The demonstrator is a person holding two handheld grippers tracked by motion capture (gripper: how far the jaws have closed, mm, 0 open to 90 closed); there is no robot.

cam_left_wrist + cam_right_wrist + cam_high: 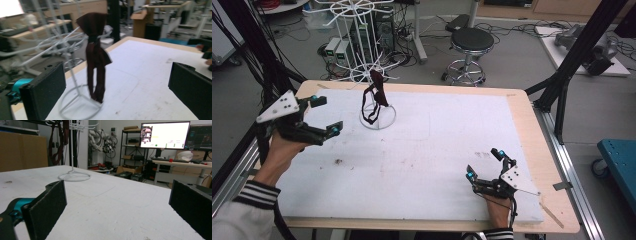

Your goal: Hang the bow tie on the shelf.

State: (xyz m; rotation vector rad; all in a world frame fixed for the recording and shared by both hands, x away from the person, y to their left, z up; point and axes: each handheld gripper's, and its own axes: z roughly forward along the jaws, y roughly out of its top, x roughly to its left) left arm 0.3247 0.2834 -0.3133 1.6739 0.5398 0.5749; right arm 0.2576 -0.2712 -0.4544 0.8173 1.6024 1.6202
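A white wire rack (378, 119) stands at the back left of the white table mat (427, 145). From one of its arms a dark maroon strap item (374, 97) hangs down to the base ring. My left gripper (327, 115) is held above the mat just left of the rack, open and with nothing in it. In the left gripper view the maroon item (96, 55) hangs straight ahead, beyond the open gripper (117, 92) and apart from it. My right gripper (483, 164) rests low near the front right edge, open and empty (117, 210), with the rack (74, 177) far off.
The mat lies on a wooden table with its edge (532, 130) showing at the right. Black frame posts (579, 47) flank the table. Behind it stand a stool (471, 42) and cabling on the floor. A blue cart (619, 155) is at the right.
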